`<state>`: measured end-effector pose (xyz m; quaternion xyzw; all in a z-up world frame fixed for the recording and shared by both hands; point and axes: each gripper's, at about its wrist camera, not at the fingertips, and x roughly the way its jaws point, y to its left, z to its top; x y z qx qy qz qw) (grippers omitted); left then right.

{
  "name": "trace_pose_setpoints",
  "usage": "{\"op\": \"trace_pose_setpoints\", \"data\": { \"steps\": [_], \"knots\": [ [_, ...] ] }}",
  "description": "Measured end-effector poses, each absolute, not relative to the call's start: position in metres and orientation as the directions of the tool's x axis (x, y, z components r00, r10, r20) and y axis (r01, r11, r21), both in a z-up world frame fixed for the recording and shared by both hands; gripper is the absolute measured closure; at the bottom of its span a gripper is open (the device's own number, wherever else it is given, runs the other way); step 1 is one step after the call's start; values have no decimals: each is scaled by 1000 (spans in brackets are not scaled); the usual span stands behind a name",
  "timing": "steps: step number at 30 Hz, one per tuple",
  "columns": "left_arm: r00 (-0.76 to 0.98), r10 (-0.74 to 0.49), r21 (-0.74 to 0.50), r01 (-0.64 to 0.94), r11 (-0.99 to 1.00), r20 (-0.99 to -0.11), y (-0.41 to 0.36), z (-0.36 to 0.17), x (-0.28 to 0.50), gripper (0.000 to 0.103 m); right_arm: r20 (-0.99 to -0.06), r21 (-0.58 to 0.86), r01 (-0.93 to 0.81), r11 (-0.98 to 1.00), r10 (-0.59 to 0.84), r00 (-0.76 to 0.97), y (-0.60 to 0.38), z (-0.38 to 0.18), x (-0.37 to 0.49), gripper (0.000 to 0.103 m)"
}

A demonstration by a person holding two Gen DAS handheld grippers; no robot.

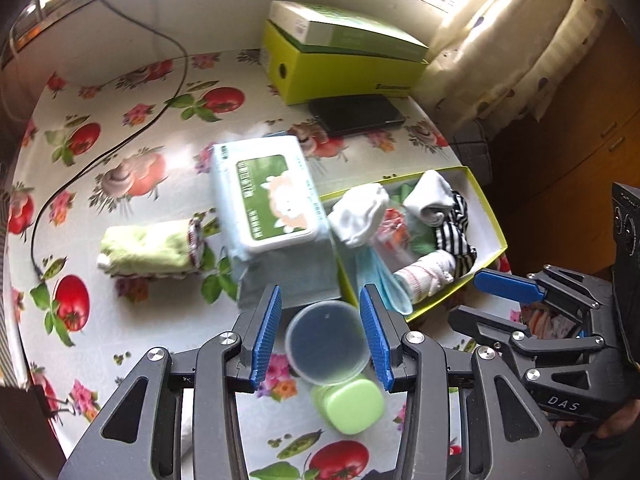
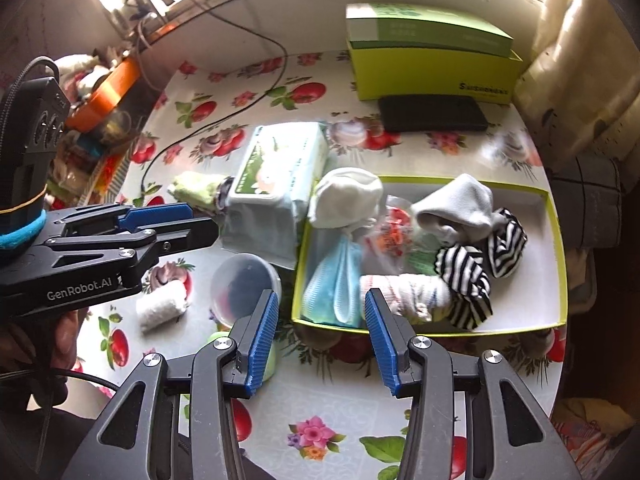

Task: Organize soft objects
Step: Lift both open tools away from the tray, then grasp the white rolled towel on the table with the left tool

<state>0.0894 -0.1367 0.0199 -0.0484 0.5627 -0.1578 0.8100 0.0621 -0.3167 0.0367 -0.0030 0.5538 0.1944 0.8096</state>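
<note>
Sunlit window and curtain back a round table [image 1: 120, 80] in fruit-print oilcloth. My 2 grippers hover over it, left gripper [image 1: 320, 338] and right gripper [image 2: 322, 340], both spread apart with nothing between the pads. A yellow-rimmed box [image 2: 558, 240] already holds socks and a mask. Outside it lie a green towel roll [image 1: 150, 246] and a white roll [image 2: 162, 306]. I judge I am between picks; next, the left must reach the towel roll and close on it.

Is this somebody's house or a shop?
Most likely somebody's house. The round table wears a flowery tablecloth with tomatoes on it, a patterned curtain hangs at a sunny window, and a shallow box holds socks and other soft bits. A pack of wipes sits beside it.
</note>
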Motion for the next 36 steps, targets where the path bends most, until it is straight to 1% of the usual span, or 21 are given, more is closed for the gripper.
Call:
{"op": "trace_pose_setpoints", "data": {
  "steps": [9, 16, 26, 28, 32, 36],
  "knots": [
    [329, -274, -258, 92, 962, -904, -83, 9, 73, 61, -895, 235, -397, 887, 356, 267, -286, 37, 62, 58],
    [311, -247, -246, 42, 968, -918, -44, -9, 55, 61, -897, 247, -450, 859, 378, 229, -263, 34, 57, 58],
    [211, -230, -224, 51, 973, -950, -13, -55, 20, 61, -906, 241, -499, 832, 377, 192, -237, 30, 50, 58],
    [195, -230, -223, 58, 973, -954, -11, -63, 15, 61, -908, 239, -507, 828, 375, 185, -233, 29, 48, 58],
    [161, -239, -227, 88, 970, -958, -15, -76, 10, 57, -914, 232, -518, 823, 367, 173, -225, 28, 45, 58],
    [158, -214, -196, 122, 973, -964, -21, -84, 9, 57, -919, 223, -524, 822, 357, 169, -220, 27, 44, 58]
  ]
}}
